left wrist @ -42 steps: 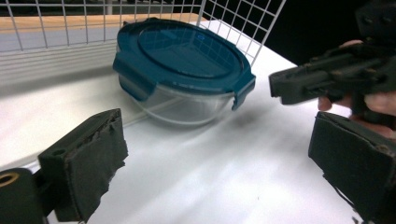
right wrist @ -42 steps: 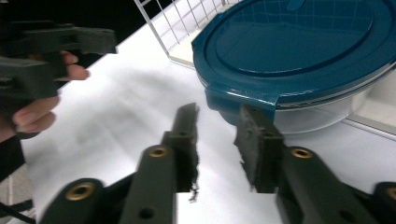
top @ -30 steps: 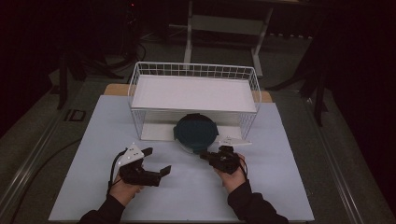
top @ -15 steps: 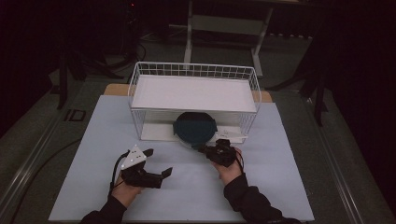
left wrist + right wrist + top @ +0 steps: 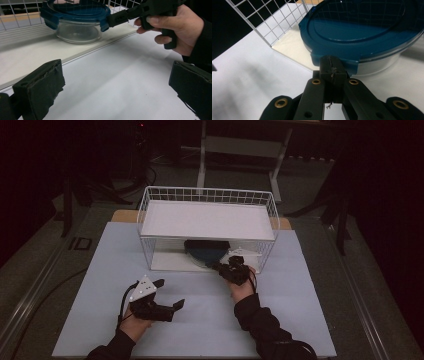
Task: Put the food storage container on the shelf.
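A round glass container with a dark blue clip lid (image 5: 205,251) (image 5: 75,22) (image 5: 362,32) stands on the white base board, under the shelf of a white wire rack (image 5: 207,195). My right gripper (image 5: 218,266) (image 5: 110,21) (image 5: 333,67) is shut, its tips pressed against the lid's front clip at the container's near edge. I see nothing between its jaws. My left gripper (image 5: 170,293) (image 5: 117,82) is open and holds nothing. It rests low over the pale blue table sheet (image 5: 200,320), to the left of and nearer than the container.
The rack's wire walls close its left, right and back sides, while its front is open. Its white base board (image 5: 30,55) has a low front edge. Dark floor, cables and stand legs surround the table.
The container has slid away from me, from in front of the rack to under its shelf, with my right gripper following it. My left gripper shifted slightly right.
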`<state>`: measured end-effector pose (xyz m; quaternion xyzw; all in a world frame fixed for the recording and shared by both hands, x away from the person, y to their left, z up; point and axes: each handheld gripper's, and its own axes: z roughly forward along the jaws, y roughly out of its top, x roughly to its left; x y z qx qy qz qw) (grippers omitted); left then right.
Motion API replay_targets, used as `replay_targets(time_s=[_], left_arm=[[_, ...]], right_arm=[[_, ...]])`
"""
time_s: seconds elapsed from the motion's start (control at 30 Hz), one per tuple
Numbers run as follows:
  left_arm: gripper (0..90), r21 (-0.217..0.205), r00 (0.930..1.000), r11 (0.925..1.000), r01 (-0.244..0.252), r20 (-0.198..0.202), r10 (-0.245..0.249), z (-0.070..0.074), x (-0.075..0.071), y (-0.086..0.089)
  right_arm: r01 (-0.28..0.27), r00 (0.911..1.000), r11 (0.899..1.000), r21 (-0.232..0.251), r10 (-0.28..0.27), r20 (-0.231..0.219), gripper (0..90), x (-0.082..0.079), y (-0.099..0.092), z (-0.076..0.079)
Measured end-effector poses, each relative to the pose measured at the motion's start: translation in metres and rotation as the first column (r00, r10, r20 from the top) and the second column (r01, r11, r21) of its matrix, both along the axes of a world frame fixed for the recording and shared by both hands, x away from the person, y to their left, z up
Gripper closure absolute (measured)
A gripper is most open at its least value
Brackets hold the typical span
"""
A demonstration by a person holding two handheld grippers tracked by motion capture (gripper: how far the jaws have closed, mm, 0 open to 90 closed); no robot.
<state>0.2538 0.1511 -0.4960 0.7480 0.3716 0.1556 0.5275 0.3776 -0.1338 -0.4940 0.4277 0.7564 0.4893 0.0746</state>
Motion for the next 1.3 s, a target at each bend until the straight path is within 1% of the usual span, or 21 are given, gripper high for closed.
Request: replay_targets(time_s=[0.2, 0.3, 0.33, 0.4, 0.43, 0.47, 0.5, 0.53, 0.57, 0.6, 0.63, 0.67, 0.7, 0.73, 0.8, 0.87, 0.97, 1.0, 1.03, 1.13, 1.3], left_arm=[[0.2, -0.005, 1.0000, 1.0000, 0.000, -0.003, 0.000, 0.000, 0.000, 0.000], [0.2, -0.005, 1.0000, 1.0000, 0.001, -0.006, -0.001, -0.001, 0.000, -0.001], [0.2, -0.003, 1.0000, 1.0000, 0.002, -0.005, -0.002, -0.001, 0.000, -0.001], [0.2, -0.005, 1.0000, 1.0000, 0.002, -0.006, -0.002, 0.000, 0.000, -0.001], [0.2, -0.004, 1.0000, 1.0000, 0.002, -0.007, -0.003, 0.000, 0.000, -0.001], [0.2, -0.006, 1.0000, 1.0000, 0.003, -0.003, -0.003, 0.000, 0.000, -0.001], [0.2, -0.007, 1.0000, 1.0000, 0.002, -0.004, -0.002, 0.000, 0.000, -0.001], [0.2, -0.006, 1.0000, 1.0000, 0.002, 0.000, -0.002, 0.002, -0.001, -0.001], [0.2, -0.006, 1.0000, 1.0000, 0.002, 0.000, -0.002, 0.002, -0.001, -0.001], [0.2, -0.007, 1.0000, 1.0000, 0.002, 0.003, -0.002, 0.002, -0.001, -0.001], [0.2, -0.004, 1.0000, 1.0000, 0.003, 0.003, -0.003, 0.003, -0.001, -0.001], [0.2, -0.007, 1.0000, 1.0000, 0.004, 0.007, -0.004, 0.003, -0.002, -0.002], [0.2, -0.006, 1.0000, 1.0000, 0.005, 0.008, -0.005, 0.004, -0.002, -0.002], [0.2, -0.007, 0.9999, 0.9999, 0.008, 0.011, -0.008, 0.005, -0.003, -0.002], [0.2, -0.008, 0.9999, 0.9999, 0.010, 0.012, -0.010, 0.005, -0.003, -0.002], [0.2, -0.008, 0.9998, 0.9999, 0.012, 0.017, -0.012, 0.007, -0.004, -0.002], [0.2, -0.009, 0.9997, 0.9998, 0.017, 0.020, -0.016, 0.007, -0.005, -0.002], [0.2, -0.016, 0.9995, 0.9996, 0.024, 0.022, -0.024, 0.008, -0.005, -0.002], [0.2, -0.017, 0.9992, 0.9994, 0.030, 0.026, -0.029, 0.008, -0.006, -0.002], [0.2, -0.018, 0.9989, 0.9990, 0.040, 0.026, -0.039, 0.009, -0.007, -0.002], [0.2, -0.020, 0.9986, 0.9987, 0.046, 0.027, -0.046, 0.010, -0.009, -0.001]], right_arm=[[-0.009, 0.9999, 1.000, -0.008, 0.009, 0.014, 89.9, 0.000, 0.002, 0.000], [-0.001, 1.0000, 1.000, -0.003, 0.001, 0.007, 89.8, -0.001, 0.003, 0.000], [-0.011, 0.9999, 1.000, 0.017, 0.011, -0.001, 86.4, -0.004, 0.003, 0.000], [-0.017, 0.9998, 1.000, 0.017, 0.017, 0.006, 83.6, -0.006, 0.003, 0.000], [-0.027, 0.9995, 0.999, 0.022, 0.026, 0.017, 79.9, -0.009, 0.004, 0.001], [-0.050, 0.9983, 0.998, 0.030, 0.050, 0.030, 70.7, -0.016, 0.004, 0.003], [-0.050, 0.9983, 0.998, 0.030, 0.050, 0.030, 70.7, -0.016, 0.004, 0.003], [-0.069, 0.9967, 0.997, 0.044, 0.067, 0.045, 54.1, -0.022, 0.004, 0.005], [-0.069, 0.9967, 0.997, 0.044, 0.067, 0.045, 54.1, -0.022, 0.004, 0.005], [-0.074, 0.9955, 0.996, 0.051, 0.070, 0.063, 38.8, -0.028, 0.004, 0.008], [-0.074, 0.9955, 0.996, 0.051, 0.070, 0.063, 38.8, -0.028, 0.004, 0.008], [-0.074, 0.9952, 0.996, 0.053, 0.070, 0.068, 33.4, -0.030, 0.003, 0.008], [-0.084, 0.9938, 0.995, 0.056, 0.080, 0.077, 26.7, -0.032, 0.002, 0.010], [-0.116, 0.9900, 0.991, 0.066, 0.110, 0.088, 16.1, -0.036, 0.001, 0.012], [-0.130, 0.9890, 0.989, 0.070, 0.124, 0.081, 14.1, -0.036, 0.000, 0.012], [-0.167, 0.9841, 0.982, 0.084, 0.161, 0.075, 13.6, -0.041, -0.006, 0.014], [-0.170, 0.9834, 0.982, 0.078, 0.164, 0.079, 13.7, -0.043, -0.007, 0.014], [-0.169, 0.9821, 0.983, 0.069, 0.162, 0.096, 13.9, -0.046, -0.009, 0.014], [-0.186, 0.9770, 0.982, 0.045, 0.180, 0.114, 14.1, -0.052, -0.015, 0.013], [-0.188, 0.9744, 0.982, 0.021, 0.184, 0.129, 14.3, -0.059, -0.021, 0.012], [-0.187, 0.9729, 0.982, 0.016, 0.183, 0.141, 14.3, -0.068, -0.031, 0.013]])
